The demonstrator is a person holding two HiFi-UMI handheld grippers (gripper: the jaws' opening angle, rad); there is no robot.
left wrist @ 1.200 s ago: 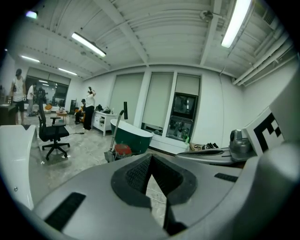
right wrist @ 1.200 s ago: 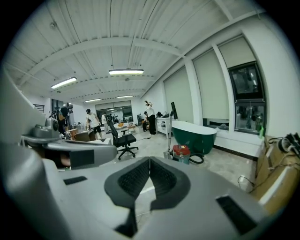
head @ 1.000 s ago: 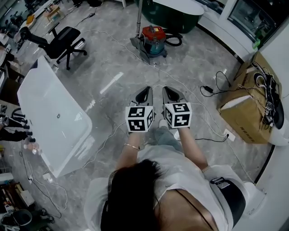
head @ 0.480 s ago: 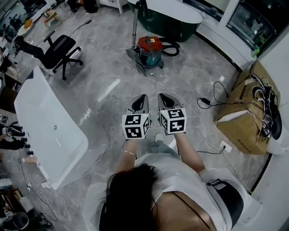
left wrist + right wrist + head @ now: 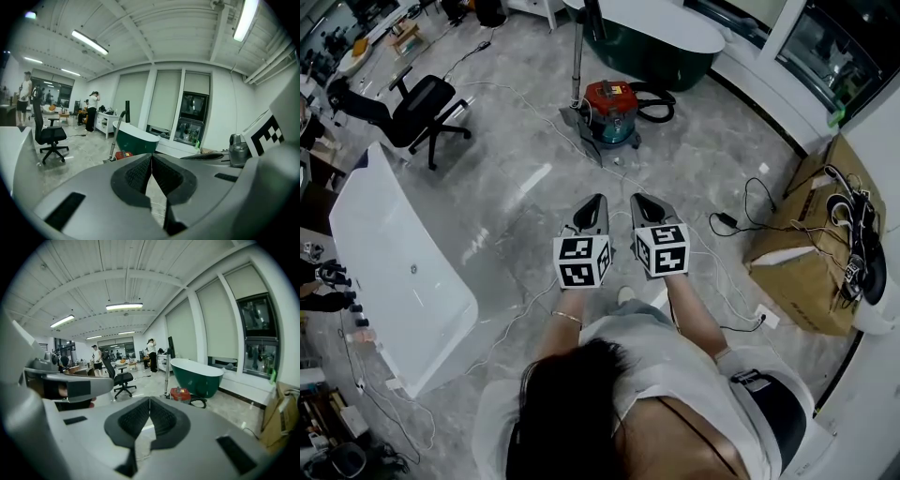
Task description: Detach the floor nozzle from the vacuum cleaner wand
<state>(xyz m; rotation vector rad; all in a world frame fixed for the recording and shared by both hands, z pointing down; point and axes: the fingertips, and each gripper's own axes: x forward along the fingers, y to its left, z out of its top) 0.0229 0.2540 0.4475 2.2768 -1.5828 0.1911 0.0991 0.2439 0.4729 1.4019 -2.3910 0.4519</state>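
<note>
1. Grippers first: I hold both out ahead of me at mid-height over the grey marble floor (image 5: pixel 516 169), side by side and just apart, marker cubes toward me.
2. The left gripper (image 5: pixel 598 200) has its jaws pressed fully together in its own view, the ribbed black pads meeting in one line, with nothing between them.
3. The right gripper (image 5: pixel 638 199) is the same: jaws closed tight and nothing gripped.
4. The vacuum cleaner (image 5: pixel 612 103), a red canister, sits on the floor well ahead of both grippers, in front of a dark green bathtub (image 5: pixel 661 42).
5. The wand (image 5: pixel 577 56) stands nearly upright just left of the canister.
6. The floor nozzle (image 5: pixel 581 124) is the grey piece at the wand's foot. It rests on the floor, touching or nearly touching the canister, and I see it joined to the wand.
7. A black hose (image 5: pixel 656 98) loops out on the canister's right side.
8. A black office chair (image 5: pixel 422 105) stands off to the left, and a large white fixture (image 5: pixel 403 253) lies nearer me on that side.
9. A cardboard box (image 5: pixel 802 248) sits to my right, with black cables (image 5: pixel 741 202) trailing on the floor before it.
10. Neither gripper touches any part of the vacuum.
</note>
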